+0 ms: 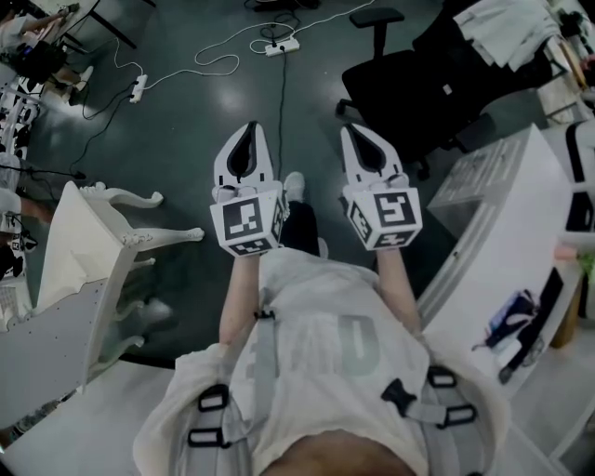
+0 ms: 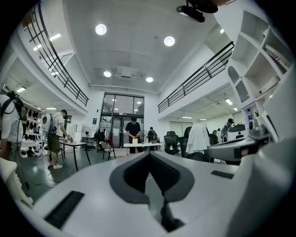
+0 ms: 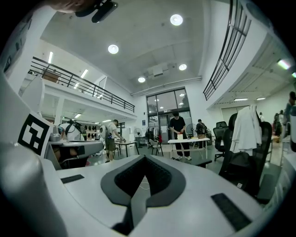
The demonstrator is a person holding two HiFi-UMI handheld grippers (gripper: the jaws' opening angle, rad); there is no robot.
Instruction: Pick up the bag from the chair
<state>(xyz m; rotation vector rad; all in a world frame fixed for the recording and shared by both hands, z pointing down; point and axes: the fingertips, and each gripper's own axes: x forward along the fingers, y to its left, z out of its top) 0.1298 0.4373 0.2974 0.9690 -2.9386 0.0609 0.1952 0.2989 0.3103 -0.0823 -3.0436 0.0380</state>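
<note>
Shell, left gripper [image 1: 249,130]: white plastic, smooth, low sheen.
Shell, right gripper [image 1: 353,132]: identical white plastic, smooth.
Pads [image 3: 121,178]: dark grey, rubber-like, matt, finely textured.
Marker cube [image 1: 246,221]: matt printed faces, black on white.
Floor [image 1: 177,121]: dark grey, smooth, glossy — soft reflections visible.
Ornate chair [image 1: 88,242]: white painted finish, smooth, satin; base material undetermined.
Office chair [image 1: 409,88]: black cloth upholstery, matt; black plastic armrest [image 1: 376,17].
Coat [image 3: 245,129]: white cloth, limp, matt.
Shirt [image 1: 325,363]: white cloth, soft, creased.
Harness straps [image 1: 265,363]: grey woven webbing, matt.
Buckles [image 1: 402,397]: black plastic, smooth.
Cables [image 1: 223,58]: white plastic sheath, smooth.
Desk [image 1: 507,232]: white top, smooth, matt — material undetermined.
Balcony railing [image 2: 203,74]: dark metal bars, thin.
</note>
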